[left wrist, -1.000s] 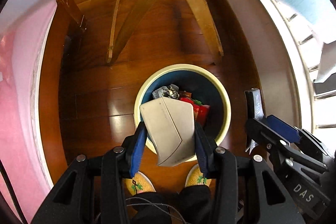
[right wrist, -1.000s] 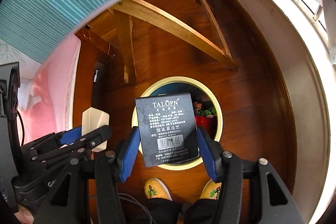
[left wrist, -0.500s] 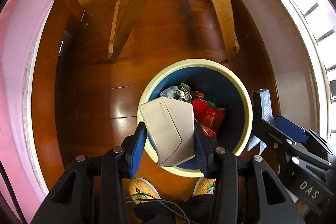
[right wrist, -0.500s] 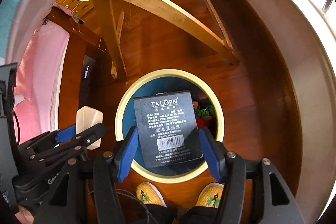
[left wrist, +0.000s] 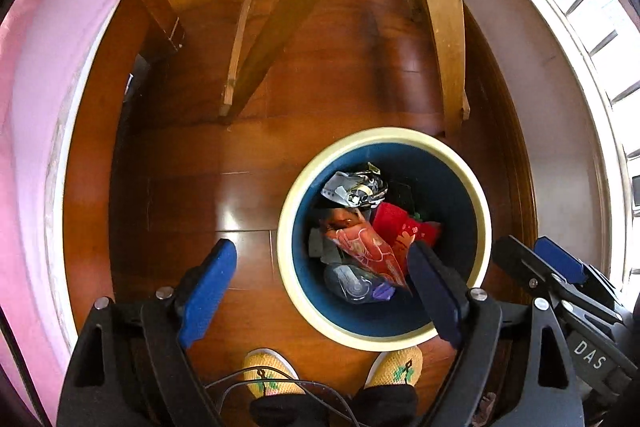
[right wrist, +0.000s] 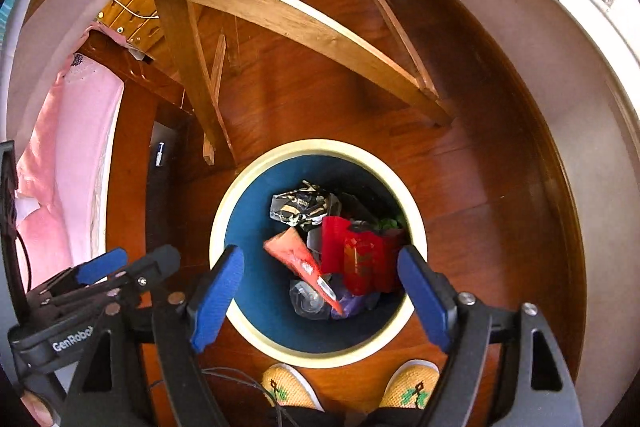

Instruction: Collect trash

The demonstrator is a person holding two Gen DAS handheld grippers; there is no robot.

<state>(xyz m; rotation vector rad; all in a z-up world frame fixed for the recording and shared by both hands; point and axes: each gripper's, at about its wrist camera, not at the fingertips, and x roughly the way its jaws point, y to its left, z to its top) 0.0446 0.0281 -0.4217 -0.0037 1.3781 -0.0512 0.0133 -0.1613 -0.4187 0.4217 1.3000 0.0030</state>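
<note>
Both grippers are hanging over the bin [right wrist: 218,227], pointing down into it. The left gripper [left wrist: 320,287] and right gripper [right wrist: 320,289] have just been opening their jaws, and nothing is lying between them. Trash [right wrist: 340,251] is sitting in the bin below the jaws, beyond the person's slippers [right wrist: 290,385].

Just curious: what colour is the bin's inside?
Dark blue, with a cream rim; clearest in the right wrist view.

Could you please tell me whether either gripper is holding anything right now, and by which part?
Nothing is held. The left gripper and the right gripper have both just opened wide, with no item between their pads, above the bin.
</note>
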